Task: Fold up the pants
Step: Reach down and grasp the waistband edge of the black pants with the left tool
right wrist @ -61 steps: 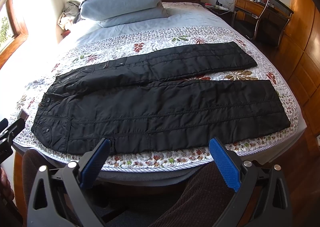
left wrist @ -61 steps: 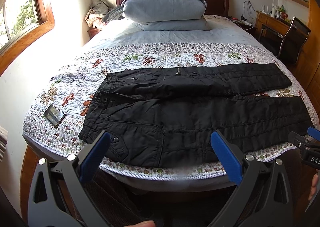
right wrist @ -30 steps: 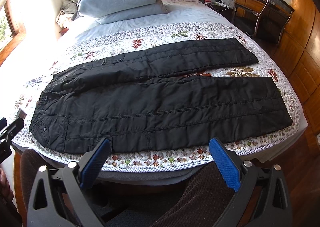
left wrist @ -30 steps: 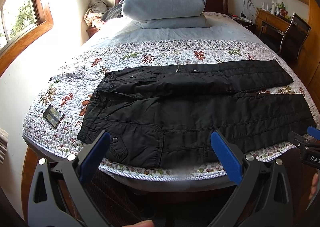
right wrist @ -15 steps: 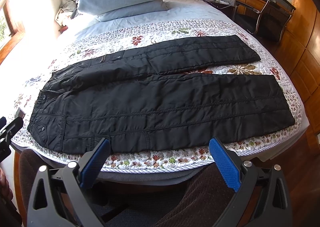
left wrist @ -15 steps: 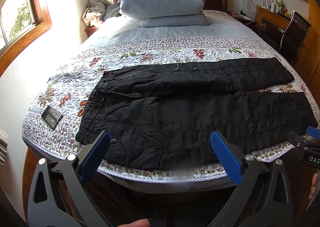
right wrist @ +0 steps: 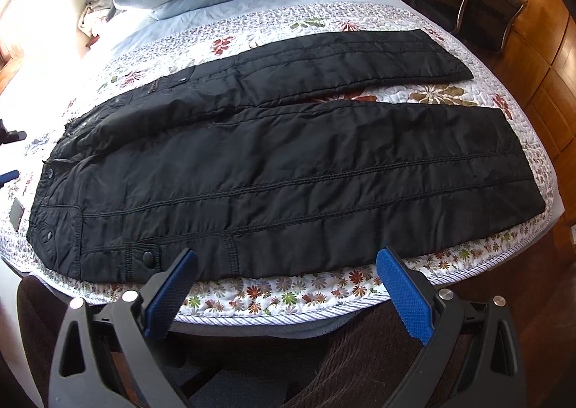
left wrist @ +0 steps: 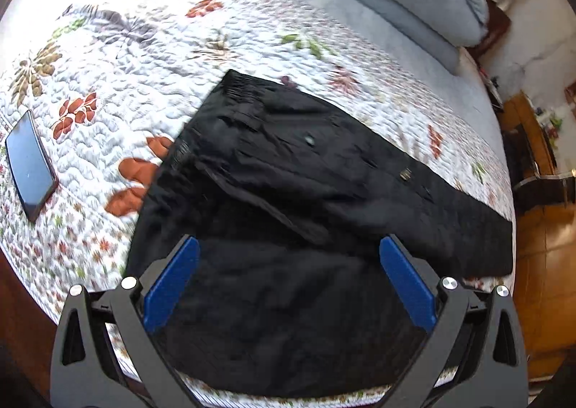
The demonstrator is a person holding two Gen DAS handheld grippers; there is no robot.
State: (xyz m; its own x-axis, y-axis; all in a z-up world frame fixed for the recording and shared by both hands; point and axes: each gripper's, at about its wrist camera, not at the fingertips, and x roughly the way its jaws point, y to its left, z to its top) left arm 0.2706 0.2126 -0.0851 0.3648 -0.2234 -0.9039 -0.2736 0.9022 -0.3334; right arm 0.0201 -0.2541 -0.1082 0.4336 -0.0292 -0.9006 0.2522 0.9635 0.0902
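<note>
The fold is not yet begun: this is the approach to the first grasp. The left hand-held gripper (left wrist: 288, 282) is hovering over the waist end of the black quilted pants (right wrist: 280, 170), its blue pads spread wide with the dark cloth showing between them, pinching nothing. The right hand-held gripper (right wrist: 284, 291) is hanging just off the near edge of the bed (right wrist: 273, 318), likewise spread and empty, its pads framing the lower seam of the near leg.

The pants are lying flat on the floral quilt (left wrist: 144, 48), unfolded, waistband toward the left side of the bed and cuffs toward the right. The two legs are parting into a narrow V, with the quilt showing between them near the cuffs. The fabric is looking padded and slightly glossy, with stitched channels running lengthwise and snap buttons at the pocket near the waist; it is probably holding a crease poorly and springing back. A phone (left wrist: 30, 165) is resting on the quilt just beside the waistband.

The next move is likely calling for both grippers pinching the near leg's edge, one by the waist and one toward the cuff, and carrying it over the far leg. The left wrist view is motion-blurred, so whether its pads are touching the cloth is hard to say
</note>
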